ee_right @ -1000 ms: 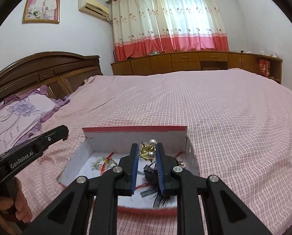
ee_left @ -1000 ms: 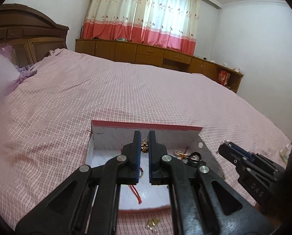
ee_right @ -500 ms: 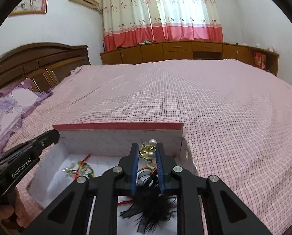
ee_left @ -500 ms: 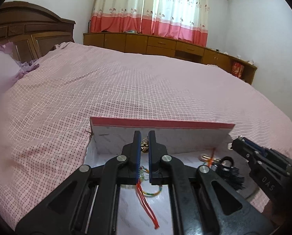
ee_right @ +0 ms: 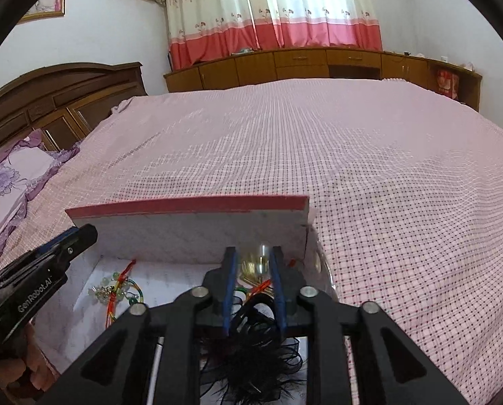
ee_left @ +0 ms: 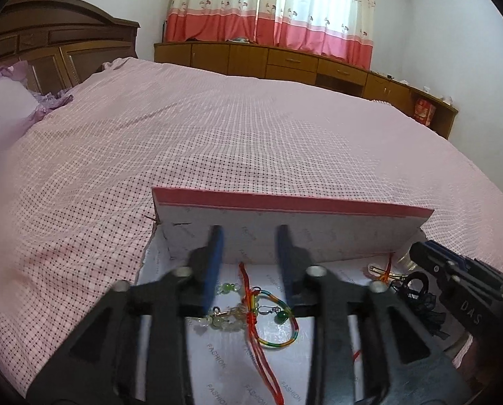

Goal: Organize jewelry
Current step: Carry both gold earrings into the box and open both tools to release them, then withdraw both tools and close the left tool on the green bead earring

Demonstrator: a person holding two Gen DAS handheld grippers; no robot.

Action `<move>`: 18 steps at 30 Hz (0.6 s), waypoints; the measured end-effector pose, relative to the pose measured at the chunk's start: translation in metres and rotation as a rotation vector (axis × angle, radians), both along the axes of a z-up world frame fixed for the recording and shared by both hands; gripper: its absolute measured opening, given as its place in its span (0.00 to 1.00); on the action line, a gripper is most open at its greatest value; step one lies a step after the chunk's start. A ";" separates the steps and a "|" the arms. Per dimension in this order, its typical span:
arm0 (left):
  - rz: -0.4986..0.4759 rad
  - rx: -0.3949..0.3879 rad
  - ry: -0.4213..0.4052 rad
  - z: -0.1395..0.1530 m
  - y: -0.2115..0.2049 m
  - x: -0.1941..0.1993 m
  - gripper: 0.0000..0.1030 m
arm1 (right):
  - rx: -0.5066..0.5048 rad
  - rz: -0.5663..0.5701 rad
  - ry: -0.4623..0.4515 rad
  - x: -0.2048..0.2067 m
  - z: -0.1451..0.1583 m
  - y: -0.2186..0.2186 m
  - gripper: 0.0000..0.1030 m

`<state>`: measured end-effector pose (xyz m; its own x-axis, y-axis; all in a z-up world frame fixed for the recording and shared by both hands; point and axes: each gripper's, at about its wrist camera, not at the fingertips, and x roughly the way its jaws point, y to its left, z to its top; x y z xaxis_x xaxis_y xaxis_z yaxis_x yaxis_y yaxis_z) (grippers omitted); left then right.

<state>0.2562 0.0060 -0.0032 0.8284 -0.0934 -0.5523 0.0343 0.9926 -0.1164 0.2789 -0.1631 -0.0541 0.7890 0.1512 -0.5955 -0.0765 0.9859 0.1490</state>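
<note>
A shallow box with a red rim (ee_left: 285,202) (ee_right: 190,206) lies on the bed, its white floor facing me. My left gripper (ee_left: 249,236) hangs over its left half, jaws opening, with nothing pressed between them. Below it on the floor lies a beaded bracelet with red and rainbow cord (ee_left: 241,317) (ee_right: 116,290). My right gripper (ee_right: 253,253) is over the right half, jaws opening. A gold and pearl piece (ee_right: 254,263) sits loose between its fingers, above a black feathery ornament (ee_right: 251,354) (ee_left: 420,293).
The pink checked bedspread (ee_right: 352,155) stretches all round the box. A dark wooden headboard (ee_left: 49,44) and a purple pillow (ee_right: 8,182) stand at the left. Low wooden cabinets (ee_right: 302,64) under curtains line the far wall. A person's hand (ee_right: 11,374) holds the left gripper.
Both grippers came down and forward over the box. The left jaws have parted and the bracelet now lies on the box floor. The gold piece sits lower between the right fingers.
</note>
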 end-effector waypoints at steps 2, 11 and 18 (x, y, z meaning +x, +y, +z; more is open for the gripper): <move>-0.003 -0.006 0.004 0.002 0.001 -0.003 0.29 | 0.006 0.006 -0.003 -0.002 0.000 0.000 0.35; -0.025 -0.017 -0.003 0.023 0.005 -0.026 0.29 | 0.030 0.034 -0.041 -0.033 0.019 -0.001 0.37; -0.022 -0.051 -0.017 0.042 0.021 -0.055 0.29 | 0.048 0.074 -0.113 -0.074 0.050 0.003 0.41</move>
<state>0.2013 0.0274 0.0392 0.8352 -0.1387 -0.5321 0.0580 0.9845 -0.1656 0.2052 -0.1599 -0.0041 0.8365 0.2373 -0.4939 -0.1673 0.9689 0.1822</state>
